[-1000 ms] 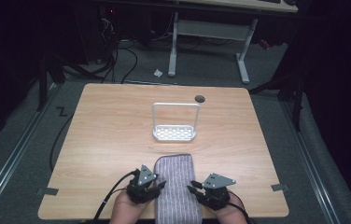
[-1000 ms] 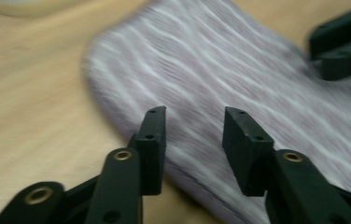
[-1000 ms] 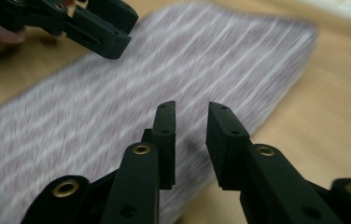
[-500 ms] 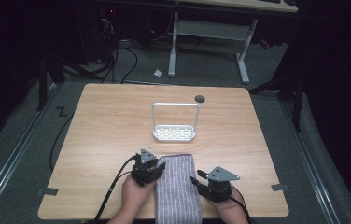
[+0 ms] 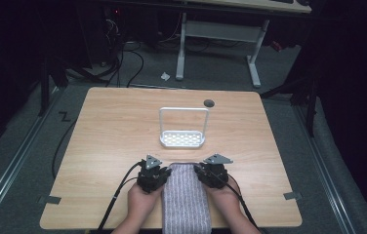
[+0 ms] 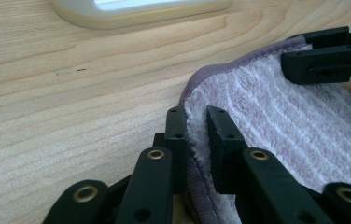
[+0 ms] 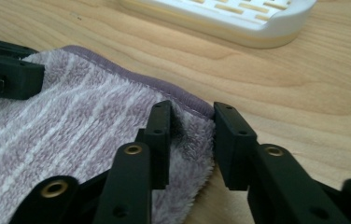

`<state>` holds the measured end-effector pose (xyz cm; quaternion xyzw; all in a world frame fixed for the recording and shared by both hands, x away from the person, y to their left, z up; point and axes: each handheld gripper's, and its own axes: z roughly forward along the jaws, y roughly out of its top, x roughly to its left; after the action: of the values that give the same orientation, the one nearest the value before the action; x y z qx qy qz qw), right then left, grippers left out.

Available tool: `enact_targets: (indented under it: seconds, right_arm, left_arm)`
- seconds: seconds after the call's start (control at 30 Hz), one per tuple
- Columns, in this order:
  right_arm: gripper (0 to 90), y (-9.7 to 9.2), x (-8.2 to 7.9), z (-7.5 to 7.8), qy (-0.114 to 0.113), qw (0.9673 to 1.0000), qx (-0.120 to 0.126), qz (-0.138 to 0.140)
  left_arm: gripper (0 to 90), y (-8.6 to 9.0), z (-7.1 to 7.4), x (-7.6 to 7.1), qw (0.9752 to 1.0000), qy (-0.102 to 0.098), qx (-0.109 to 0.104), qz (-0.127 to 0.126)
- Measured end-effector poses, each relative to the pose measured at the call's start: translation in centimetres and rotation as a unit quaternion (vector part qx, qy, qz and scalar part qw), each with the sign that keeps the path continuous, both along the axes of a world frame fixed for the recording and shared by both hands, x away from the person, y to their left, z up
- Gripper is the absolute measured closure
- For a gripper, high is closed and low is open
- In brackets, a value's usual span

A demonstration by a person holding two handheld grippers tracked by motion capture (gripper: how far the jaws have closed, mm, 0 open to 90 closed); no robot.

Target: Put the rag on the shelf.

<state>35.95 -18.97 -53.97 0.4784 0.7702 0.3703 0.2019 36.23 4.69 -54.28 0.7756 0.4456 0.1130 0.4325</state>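
Left gripper (image 6: 196,135) first: its two black jaws stand a narrow gap apart, straddling the left edge of the towel (image 6: 295,121), one jaw on the bare wood side, the other over the pile. The hem sits right between them, pinched or very nearly so, though the jaws are not fully together. Over to the right gripper (image 7: 190,135): wider here, jaws clearly parted, with the towel's far right corner bunched up in the gap. The inner jaw presses the plush; the outer one stands off it, over the table. That looks like a loose hold at best.

From above, both grippers (image 5: 153,176) (image 5: 214,173) sit at the far corners of the striped purple-grey towel (image 5: 185,202), which lies flat along the near edge of the table (image 5: 108,131), running back between the person's two hands. Just beyond its far hem stands the white rack (image 5: 182,139), a slotted tray with an upright wire loop, near but apart from the cloth.

Now the risks, as I judge them. The right grip is the weak one: if the jaws do not close further before a lift, that corner slips out and the towel swings from the left alone. The left bites only the hem, so a sharp tug could strip it free. And the rack is close ahead; a forward pull or fold could catch its rim and shove it along the wood.
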Motion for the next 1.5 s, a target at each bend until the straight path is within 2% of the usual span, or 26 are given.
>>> enact_targets:
  seconds: [0.1, 0.2, 0.27, 0.3, 0.37, 0.43, 0.47, 0.5, 0.53, 0.57, 0.6, 0.63, 0.73, 0.97, 1.0, 1.03, 1.07, 1.1, 1.13, 1.17, 1.2, 1.27, 1.37, 1.4, 1.47, 1.5]
  right_arm:
    - [81.4, 0.2, -0.3, 0.0, -0.006, 0.9999, -0.007, 0.011]
    - [83.6, 0.4, -0.5, 0.0, -0.012, 0.9998, -0.009, 0.013]
    - [84.6, 0.3, -1.4, 0.5, -0.041, 0.9991, 0.002, 0.013]
    - [84.6, 0.2, -1.8, 0.8, -0.053, 0.9985, 0.008, 0.012]
    - [84.6, 0.1, -2.1, 1.0, -0.065, 0.9977, 0.013, 0.012]
    - [84.5, -0.1, -2.9, 1.5, -0.093, 0.9955, 0.016, 0.013]
    - [84.3, -0.2, -3.8, 1.8, -0.120, 0.9924, 0.020, 0.014]
    - [84.3, -0.2, -3.8, 1.8, -0.120, 0.9924, 0.020, 0.014]
    - [84.3, -0.3, -4.5, 1.9, -0.150, 0.9884, 0.001, 0.022]
    - [84.3, -0.3, -4.5, 1.9, -0.150, 0.9884, 0.001, 0.022]
    - [84.3, -0.4, -4.7, 2.0, -0.163, 0.9862, -0.004, 0.027]
    - [84.3, -0.8, -5.2, 2.3, -0.172, 0.9846, 0.009, 0.027]
    - [84.4, -0.8, -5.6, 2.6, -0.186, 0.9822, 0.015, 0.025]
    - [84.4, -0.8, -6.4, 3.7, -0.208, 0.9769, 0.041, 0.021]
    - [84.4, -0.7, -6.6, 4.1, -0.217, 0.9748, 0.046, 0.022]
    - [84.4, -0.7, -6.6, 4.1, -0.217, 0.9748, 0.046, 0.022]
    - [84.4, -0.7, -6.9, 4.7, -0.225, 0.9727, 0.051, 0.022]
    - [84.4, -0.7, -7.0, 4.9, -0.231, 0.9711, 0.054, 0.024]
    - [84.4, -0.7, -7.2, 5.2, -0.239, 0.9692, 0.053, 0.025]
    - [84.4, -0.7, -7.2, 5.2, -0.239, 0.9692, 0.053, 0.025]
    - [84.3, -0.6, -7.4, 5.5, -0.245, 0.9677, 0.053, 0.024]
    - [84.4, -0.5, -7.7, 6.5, -0.263, 0.9629, 0.055, 0.025]
    - [84.4, -0.5, -7.8, 7.3, -0.270, 0.9602, 0.065, 0.026]
    - [84.4, -0.4, -7.8, 8.2, -0.283, 0.9565, 0.065, 0.025]
    - [84.4, -0.4, -7.8, 8.8, -0.288, 0.9547, 0.070, 0.024]
    - [84.4, -0.5, -7.8, 9.8, -0.299, 0.9508, 0.078, 0.021]
  left_arm:
    - [80.0, 0.0, 0.0, -0.1, 1.0000, -0.001, 0.001, 0.000]
    - [80.0, 0.0, 0.1, -0.3, 0.9999, -0.010, -0.001, 0.001]
    - [79.7, 0.1, 0.2, -0.9, 0.9994, -0.034, -0.011, 0.000]
    - [79.7, 0.1, 0.2, -0.9, 0.9994, -0.034, -0.011, 0.000]
    - [79.7, 0.3, 0.3, -1.3, 0.9985, -0.051, -0.021, 0.001]
    - [79.6, 0.4, 0.5, -1.7, 0.9974, -0.066, -0.028, 0.001]
    - [79.5, 0.4, 0.7, -1.9, 0.9967, -0.076, -0.030, -0.001]
    - [79.5, 0.6, 1.0, -2.2, 0.9953, -0.090, -0.035, -0.005]
    - [79.5, 0.7, 1.2, -2.5, 0.9937, -0.106, -0.036, -0.006]
    - [79.5, 0.8, 1.6, -2.8, 0.9925, -0.116, -0.037, -0.006]
    - [79.4, 0.9, 1.8, -3.1, 0.9912, -0.124, -0.044, -0.006]
    - [79.3, 0.9, 2.1, -3.5, 0.9899, -0.134, -0.046, -0.006]
    - [79.4, 0.6, 2.7, -4.5, 0.9860, -0.162, -0.038, -0.003]
    - [79.4, 0.5, 4.1, -5.4, 0.9810, -0.183, -0.062, -0.009]
    - [79.4, 0.5, 4.5, -5.8, 0.9785, -0.194, -0.068, -0.008]
    - [79.4, 0.5, 4.5, -5.8, 0.9785, -0.194, -0.068, -0.008]
    - [79.4, 0.6, 5.1, -6.3, 0.9759, -0.204, -0.077, -0.007]
    - [79.4, 0.6, 5.1, -6.3, 0.9759, -0.204, -0.077, -0.007]
    - [79.4, 0.5, 5.7, -6.7, 0.9720, -0.220, -0.084, -0.005]
    - [79.4, 0.5, 5.7, -6.7, 0.9720, -0.220, -0.084, -0.005]
    - [79.4, 0.4, 6.0, -6.9, 0.9703, -0.227, -0.083, -0.004]
    - [79.4, 0.1, 6.8, -6.8, 0.9675, -0.240, -0.078, -0.003]
    - [79.4, 0.2, 7.6, -6.6, 0.9661, -0.244, -0.086, -0.002]
    - [79.4, 0.2, 8.1, -6.6, 0.9646, -0.249, -0.088, -0.001]
    - [79.4, 0.2, 9.1, -6.5, 0.9619, -0.258, -0.091, -0.003]
    - [79.4, 0.1, 10.1, -6.4, 0.9590, -0.268, -0.093, -0.005]
